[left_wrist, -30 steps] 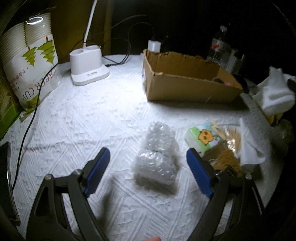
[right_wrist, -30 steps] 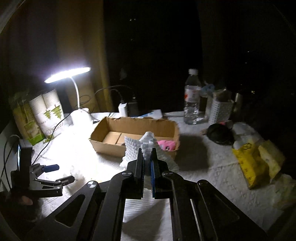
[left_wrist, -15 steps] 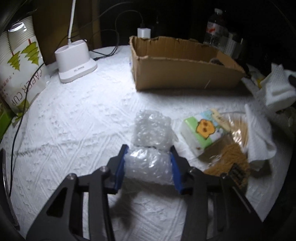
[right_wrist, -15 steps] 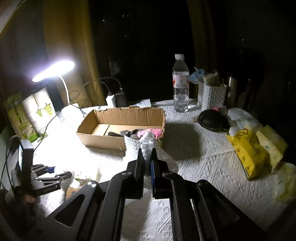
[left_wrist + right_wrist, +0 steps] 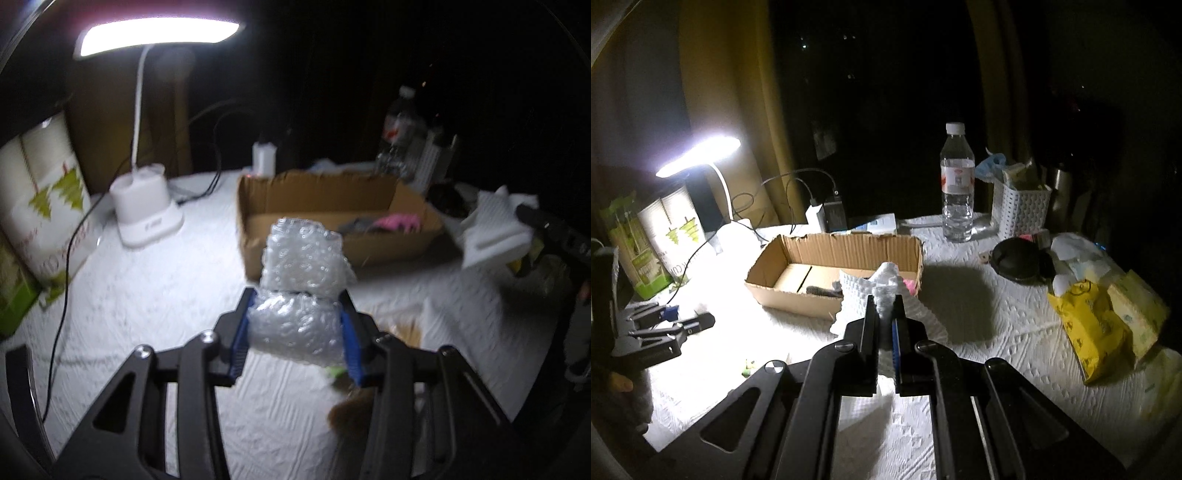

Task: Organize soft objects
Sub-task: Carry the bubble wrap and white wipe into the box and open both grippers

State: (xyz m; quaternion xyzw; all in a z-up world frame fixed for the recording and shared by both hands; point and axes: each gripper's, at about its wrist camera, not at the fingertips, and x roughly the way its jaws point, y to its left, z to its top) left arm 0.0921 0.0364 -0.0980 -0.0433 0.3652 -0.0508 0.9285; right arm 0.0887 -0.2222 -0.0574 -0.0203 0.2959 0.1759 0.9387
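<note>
My left gripper (image 5: 295,317) is shut on a roll of bubble wrap (image 5: 301,269) and holds it above the white tablecloth, in front of the open cardboard box (image 5: 258,206). The box holds a pink soft item (image 5: 397,221) and a grey one. My right gripper (image 5: 885,314) is shut on a white textured cloth (image 5: 864,291) and holds it up just in front of the same box (image 5: 783,291). That cloth also shows at the right of the left wrist view (image 5: 495,229). The left gripper shows at the left of the right wrist view (image 5: 665,325).
A lit desk lamp (image 5: 146,218) stands left of the box, next to a paper-cup package (image 5: 40,206) and cables. A water bottle (image 5: 956,188), a white basket (image 5: 1019,210), a black round object (image 5: 1019,262) and yellow packages (image 5: 1093,328) fill the right side.
My left gripper closed on the bubble wrap and lifted it off the table toward the box. My right gripper, still holding the cloth, shifted to the right.
</note>
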